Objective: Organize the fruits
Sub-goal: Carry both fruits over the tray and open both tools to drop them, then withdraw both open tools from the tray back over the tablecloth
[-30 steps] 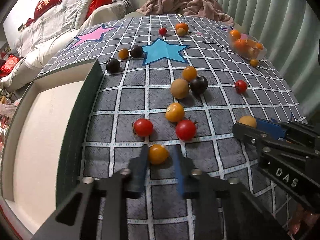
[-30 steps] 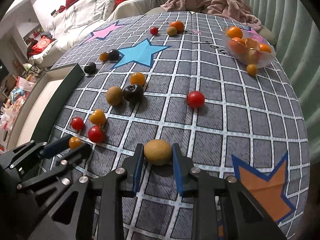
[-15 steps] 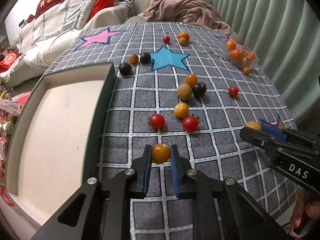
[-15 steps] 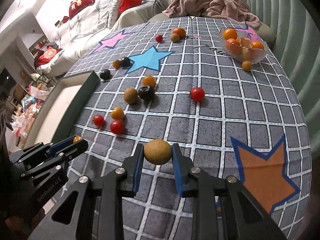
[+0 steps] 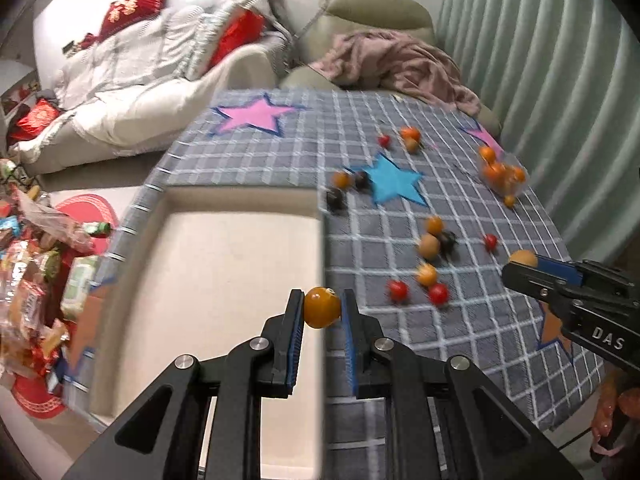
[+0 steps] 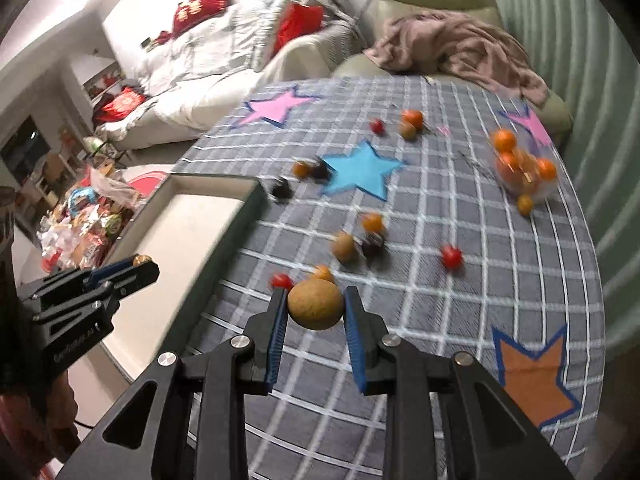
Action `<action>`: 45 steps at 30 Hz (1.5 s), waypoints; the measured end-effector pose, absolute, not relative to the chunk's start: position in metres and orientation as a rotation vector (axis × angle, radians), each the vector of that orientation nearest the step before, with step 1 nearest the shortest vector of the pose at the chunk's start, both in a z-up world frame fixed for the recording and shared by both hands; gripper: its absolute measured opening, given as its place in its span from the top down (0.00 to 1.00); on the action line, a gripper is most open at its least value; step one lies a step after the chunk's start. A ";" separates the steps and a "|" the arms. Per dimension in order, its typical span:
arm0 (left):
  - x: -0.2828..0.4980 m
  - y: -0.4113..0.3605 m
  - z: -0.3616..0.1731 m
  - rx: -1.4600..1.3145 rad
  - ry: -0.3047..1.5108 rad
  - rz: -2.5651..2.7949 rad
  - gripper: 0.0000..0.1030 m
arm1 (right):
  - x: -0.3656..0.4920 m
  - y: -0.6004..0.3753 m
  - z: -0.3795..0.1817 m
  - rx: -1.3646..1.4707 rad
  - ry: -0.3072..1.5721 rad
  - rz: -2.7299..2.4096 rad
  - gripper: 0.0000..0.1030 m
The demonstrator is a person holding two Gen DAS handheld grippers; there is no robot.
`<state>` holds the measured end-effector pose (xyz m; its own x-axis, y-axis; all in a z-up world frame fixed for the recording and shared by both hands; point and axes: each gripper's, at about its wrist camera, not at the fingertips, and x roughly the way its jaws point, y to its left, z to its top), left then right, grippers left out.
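My left gripper (image 5: 322,312) is shut on an orange cherry tomato (image 5: 322,307) and holds it in the air above the right edge of the dark-rimmed tray (image 5: 224,288). My right gripper (image 6: 316,312) is shut on a tan round fruit (image 6: 316,305), lifted above the grid-patterned tablecloth (image 6: 460,308). The right gripper also shows in the left wrist view (image 5: 520,264) with the tan fruit (image 5: 523,258). The left gripper shows in the right wrist view (image 6: 140,264) over the tray (image 6: 188,236).
Several red, orange, tan and dark fruits lie scattered on the cloth (image 5: 434,246). A clear bowl of oranges (image 6: 524,172) stands at the far right. A sofa and a blanket-covered chair lie behind the table. Snack packets clutter the floor on the left.
Both grippers have lifted their fruits off the cloth and moved left. The left gripper now hangs over the tray's edge.
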<state>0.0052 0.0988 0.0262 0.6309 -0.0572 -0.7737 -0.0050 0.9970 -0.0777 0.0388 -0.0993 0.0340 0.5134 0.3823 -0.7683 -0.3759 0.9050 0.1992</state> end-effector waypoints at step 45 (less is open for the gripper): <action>0.086 0.206 -0.045 -0.002 0.963 0.257 0.20 | 0.133 0.079 -0.011 -0.113 1.032 0.562 0.02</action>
